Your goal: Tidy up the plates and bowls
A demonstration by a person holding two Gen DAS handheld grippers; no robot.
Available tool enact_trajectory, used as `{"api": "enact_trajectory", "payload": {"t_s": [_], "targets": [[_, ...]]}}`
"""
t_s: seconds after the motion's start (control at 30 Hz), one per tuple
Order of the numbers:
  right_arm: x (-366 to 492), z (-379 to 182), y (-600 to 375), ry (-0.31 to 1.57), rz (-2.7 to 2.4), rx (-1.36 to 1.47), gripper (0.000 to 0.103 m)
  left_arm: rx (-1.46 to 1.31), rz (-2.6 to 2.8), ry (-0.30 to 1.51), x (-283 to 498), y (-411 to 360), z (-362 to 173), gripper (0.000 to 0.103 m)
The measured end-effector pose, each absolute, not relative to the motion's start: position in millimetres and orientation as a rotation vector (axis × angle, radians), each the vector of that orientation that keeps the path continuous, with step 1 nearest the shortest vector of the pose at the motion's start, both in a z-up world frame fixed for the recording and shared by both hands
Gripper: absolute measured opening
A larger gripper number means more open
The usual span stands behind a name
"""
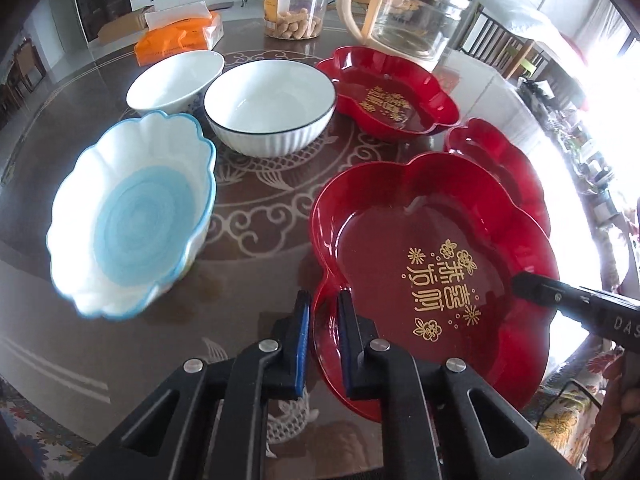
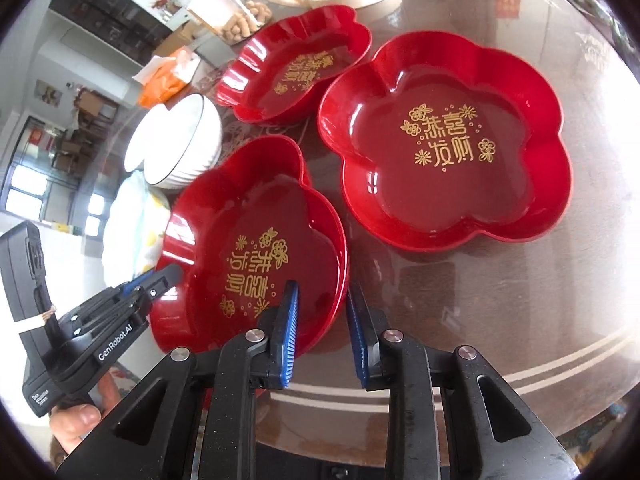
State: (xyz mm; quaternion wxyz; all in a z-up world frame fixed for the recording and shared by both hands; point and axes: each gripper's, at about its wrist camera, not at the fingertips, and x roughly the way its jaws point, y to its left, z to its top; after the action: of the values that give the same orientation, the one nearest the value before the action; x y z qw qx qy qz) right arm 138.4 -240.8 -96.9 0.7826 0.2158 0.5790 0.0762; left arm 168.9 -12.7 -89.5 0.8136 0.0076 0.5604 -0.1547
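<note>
Three red flower-shaped plates with gold lettering lie on the glass table. My left gripper (image 1: 325, 340) is shut on the left rim of the nearest red plate (image 1: 432, 260), one pad inside and one outside. On that plate's opposite rim (image 2: 256, 240) my right gripper (image 2: 324, 332) is shut too; one of its fingers (image 1: 528, 286) shows inside the plate. A second red plate (image 2: 440, 140) sits to the right, a third (image 2: 296, 64) farther back. Left of them stand a blue-and-white scalloped bowl (image 1: 132, 216), a black-rimmed white bowl (image 1: 268, 104) and a small white bowl (image 1: 172, 80).
At the back of the table stand a glass kettle (image 1: 412, 20) with a cream handle, a clear jar (image 1: 298, 0) of snacks and an orange tissue pack (image 1: 176, 36). The table's curved edge runs close by on the right, with a patterned cloth below it.
</note>
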Motion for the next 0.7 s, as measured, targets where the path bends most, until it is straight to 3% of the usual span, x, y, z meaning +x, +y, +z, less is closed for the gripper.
{"api": "enact_trajectory", "payload": {"t_s": [0.13,0.3,0.63,0.7], "targets": [[107.4,-81.9,-245.8,1.245,0.204,0.377,0.027,-0.003,-0.365,1.167,123.1,-20.7,-82.1,0.012],[88.9,-102.1,-255.2,1.289,0.190,0.341,0.027,-0.010,-0.396,1.146,89.4,-39.1,-88.0,0.012],[88.9,-131.8,-280.2,1.283,0.116,0.298,0.028,0.011,-0.411,1.184,93.0,-65.2,-127.0,0.012],[87.3,-131.5,-279.1,1.274,0.115,0.271,0.028,-0.012,-0.405,1.173,92.7,-60.6,-129.4,0.017]]}}
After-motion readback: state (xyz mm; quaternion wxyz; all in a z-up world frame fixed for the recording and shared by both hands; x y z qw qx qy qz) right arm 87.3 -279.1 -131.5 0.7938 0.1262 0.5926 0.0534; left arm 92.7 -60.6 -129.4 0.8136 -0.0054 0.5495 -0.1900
